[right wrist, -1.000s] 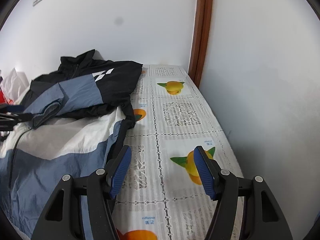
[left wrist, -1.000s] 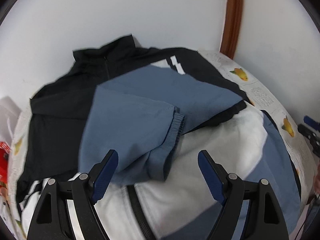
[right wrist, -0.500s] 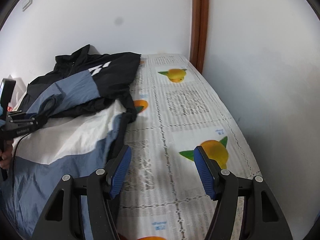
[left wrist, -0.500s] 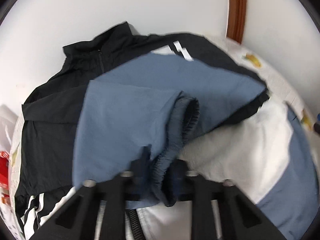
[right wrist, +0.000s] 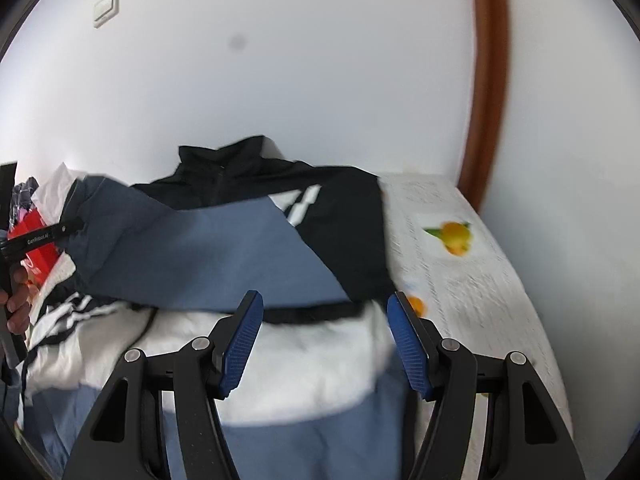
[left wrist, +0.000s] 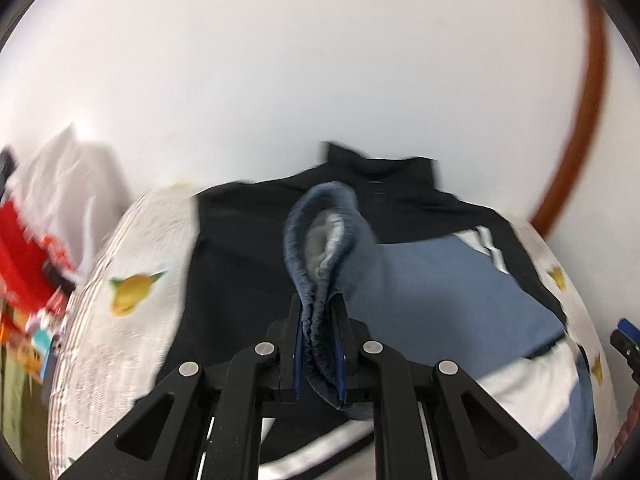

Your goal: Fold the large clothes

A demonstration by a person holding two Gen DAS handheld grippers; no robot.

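Note:
A large black, blue and white jacket (right wrist: 256, 248) lies spread on the table. My left gripper (left wrist: 318, 344) is shut on the blue elastic cuff (left wrist: 320, 240) of one sleeve and holds it lifted over the black chest part (left wrist: 240, 248). In the right wrist view that sleeve (right wrist: 132, 236) stretches to the left, where the left gripper (right wrist: 60, 229) and a hand (right wrist: 16, 304) show at the edge. My right gripper (right wrist: 322, 340) is open above the jacket's white band (right wrist: 312, 360), with nothing between its fingers.
The tablecloth (right wrist: 460, 280) with orange-fruit prints is bare to the right of the jacket. White walls meet at a brown corner post (right wrist: 486, 80). Red packaging (left wrist: 20, 264) and a white bag (left wrist: 72, 176) sit at the table's left end.
My left gripper closed on the sleeve cuff, then lifted it and carried it left across the jacket. My right gripper rose and shifted left, from over the bare cloth to over the jacket.

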